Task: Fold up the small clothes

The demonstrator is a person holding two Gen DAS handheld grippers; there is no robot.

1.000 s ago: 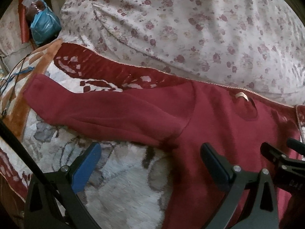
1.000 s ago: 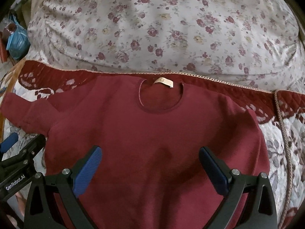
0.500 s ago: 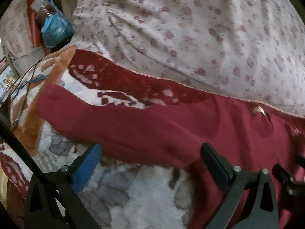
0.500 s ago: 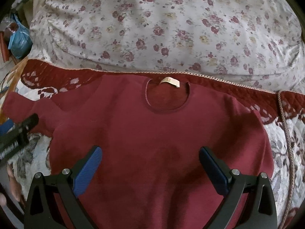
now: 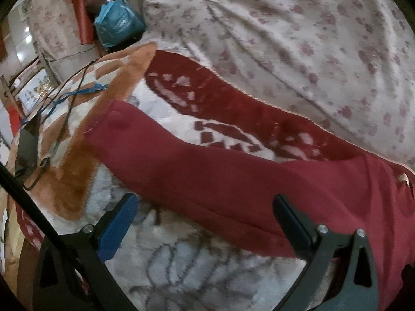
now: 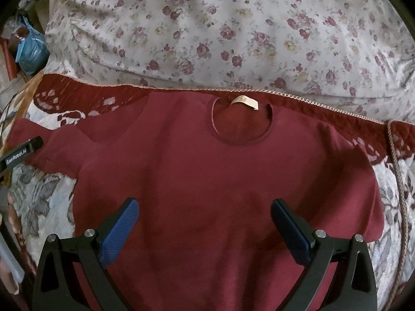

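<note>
I am viewing a dark red sweater (image 6: 207,176) that is lying flat, front up, on a patterned blanket (image 6: 41,197), its round neckline (image 6: 241,121) and pale label (image 6: 245,101) pointing toward a floral duvet (image 6: 220,31) beyond the sweater. I am holding the right gripper (image 6: 205,223) over the sweater's lower body, its two blue-padded fingers (image 6: 120,229) standing wide apart with nothing between them; whether they are touching the cloth I cannot tell. I am holding the left gripper (image 5: 205,220) near the sweater's left sleeve (image 5: 181,165), which is stretching away from the body toward the blanket's orange border (image 5: 77,160); these fingers are likewise spread wide and gripping nothing, one hanging over the blanket just beside the sleeve's lower edge, the other over the red cloth near the armpit. Beyond the sleeve's cuff, cables (image 5: 64,98) are trailing across the blanket, and a blue bag (image 5: 116,26) is sitting farther off, beside the duvet.
</note>
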